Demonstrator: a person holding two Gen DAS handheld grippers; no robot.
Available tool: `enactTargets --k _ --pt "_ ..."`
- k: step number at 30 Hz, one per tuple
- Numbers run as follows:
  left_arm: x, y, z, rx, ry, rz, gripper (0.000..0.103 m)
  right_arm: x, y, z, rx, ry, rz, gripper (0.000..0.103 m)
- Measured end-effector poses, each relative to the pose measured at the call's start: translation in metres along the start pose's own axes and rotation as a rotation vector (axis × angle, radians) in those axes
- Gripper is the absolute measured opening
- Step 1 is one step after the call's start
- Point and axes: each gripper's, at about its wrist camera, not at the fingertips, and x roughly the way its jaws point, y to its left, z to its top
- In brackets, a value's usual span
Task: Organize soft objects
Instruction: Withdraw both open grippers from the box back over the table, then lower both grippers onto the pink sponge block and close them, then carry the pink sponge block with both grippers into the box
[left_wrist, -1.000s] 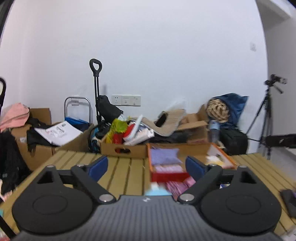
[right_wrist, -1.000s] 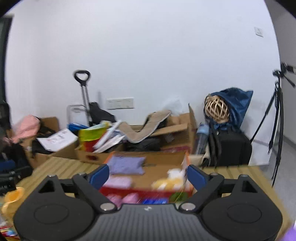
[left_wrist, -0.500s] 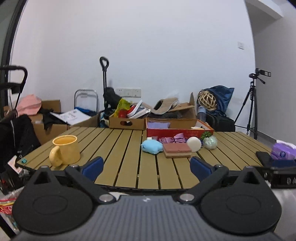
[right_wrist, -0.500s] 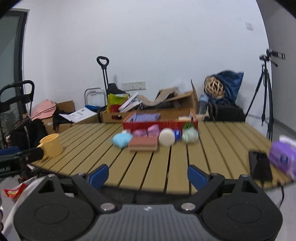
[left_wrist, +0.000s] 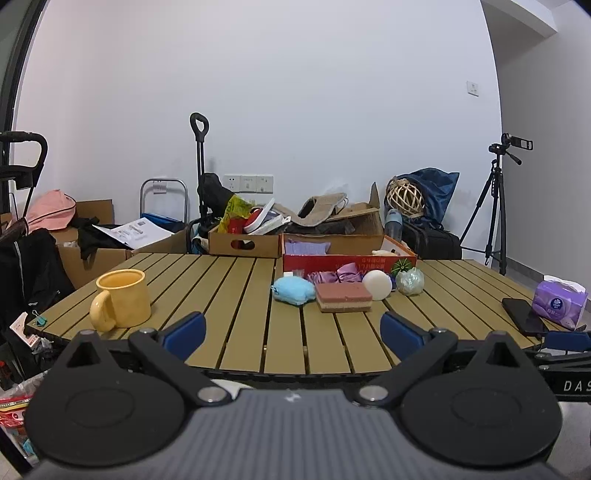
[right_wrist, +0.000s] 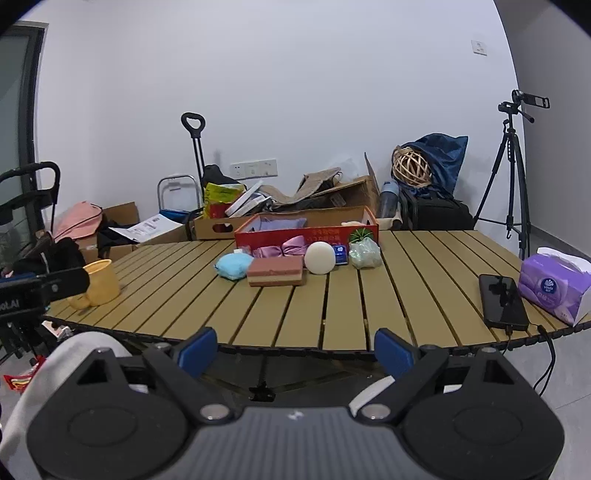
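- Left wrist view: the left gripper (left_wrist: 291, 328) has its jaws spread wide with nothing between them, and it hangs at the near edge of the slatted table (left_wrist: 229, 295), touching no object.
- The soft objects lie in a cluster well ahead of it, toward the far side: a blue sponge (left_wrist: 293, 290), a pink layered sponge (left_wrist: 343, 297) touching it, a white ball (left_wrist: 377, 284), a mesh puff (left_wrist: 410, 281) and a purple cloth (left_wrist: 338, 275).
- Just behind them stands a red box (left_wrist: 347, 263) with a purple cloth inside; a yellow mug (left_wrist: 120, 304) sits apart at the left.
- Right wrist view: the right gripper (right_wrist: 293, 347) is likewise wide apart and empty, held short of the table's near edge.
- The same cluster lies far ahead: blue sponge (right_wrist: 232, 266), pink layered sponge (right_wrist: 276, 271), white ball (right_wrist: 320, 258) and mesh puff (right_wrist: 365, 252), in front of the red box (right_wrist: 306, 233).
- A phone (right_wrist: 502, 301) and a tissue pack (right_wrist: 554, 284) rest at the right.
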Motion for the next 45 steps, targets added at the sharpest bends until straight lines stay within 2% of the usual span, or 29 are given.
enactTargets --k 3,8,12,16,17,21,22,23,24,25,26,27,29,32,35,38,43,45 --pt "0.010 0.000 0.001 0.000 0.012 -0.004 0.103 0.006 -0.004 0.004 0.016 -0.003 0.015 0.092" --pt "0.048 -0.002 0.008 -0.010 0.060 -0.008 0.103 0.037 -0.009 0.020 0.030 0.011 0.030 0.092" --pt "0.105 -0.003 0.025 -0.066 0.115 -0.030 0.103 0.082 -0.010 0.038 0.040 0.033 0.052 0.092" --pt "0.190 0.003 0.044 -0.149 0.213 -0.074 0.100 0.153 -0.024 0.062 0.204 0.081 0.114 0.090" --pt "0.209 0.003 0.046 -0.165 0.229 -0.087 0.096 0.172 -0.028 0.066 0.236 0.094 0.119 0.088" --pt "0.301 0.003 0.052 -0.235 0.331 -0.127 0.074 0.263 -0.039 0.084 0.362 0.166 0.108 0.068" --pt "0.330 0.003 0.050 -0.256 0.379 -0.143 0.064 0.284 -0.041 0.087 0.386 0.182 0.115 0.061" --pt "0.355 0.003 0.048 -0.285 0.434 -0.137 0.046 0.304 -0.043 0.090 0.407 0.200 0.112 0.055" --pt "0.379 0.002 0.046 -0.302 0.490 -0.140 0.040 0.328 -0.043 0.093 0.422 0.221 0.106 0.050" --pt "0.398 0.000 0.045 -0.294 0.521 -0.162 0.036 0.346 -0.043 0.096 0.423 0.237 0.110 0.040" --pt "0.412 -0.002 0.043 -0.292 0.546 -0.153 0.032 0.365 -0.044 0.097 0.438 0.259 0.112 0.033" --pt "0.423 -0.003 0.041 -0.296 0.569 -0.128 0.032 0.378 -0.044 0.098 0.448 0.274 0.119 0.031" --pt "0.429 0.000 0.037 -0.334 0.533 -0.157 0.030 0.397 -0.046 0.096 0.457 0.281 0.160 0.028" --pt "0.428 0.001 0.029 -0.345 0.499 -0.174 0.029 0.407 -0.049 0.086 0.441 0.289 0.172 0.027" --pt "0.428 0.002 0.028 -0.316 0.486 -0.198 0.028 0.409 -0.048 0.088 0.439 0.291 0.183 0.029" --pt "0.432 0.005 0.029 -0.334 0.492 -0.207 0.028 0.413 -0.049 0.088 0.439 0.297 0.190 0.030" --pt "0.430 0.002 0.030 -0.314 0.490 -0.211 0.027 0.412 -0.064 0.084 0.517 0.324 0.230 0.030" --pt "0.430 0.002 0.031 -0.313 0.495 -0.213 0.027 0.409 -0.060 0.085 0.489 0.323 0.227 0.029"
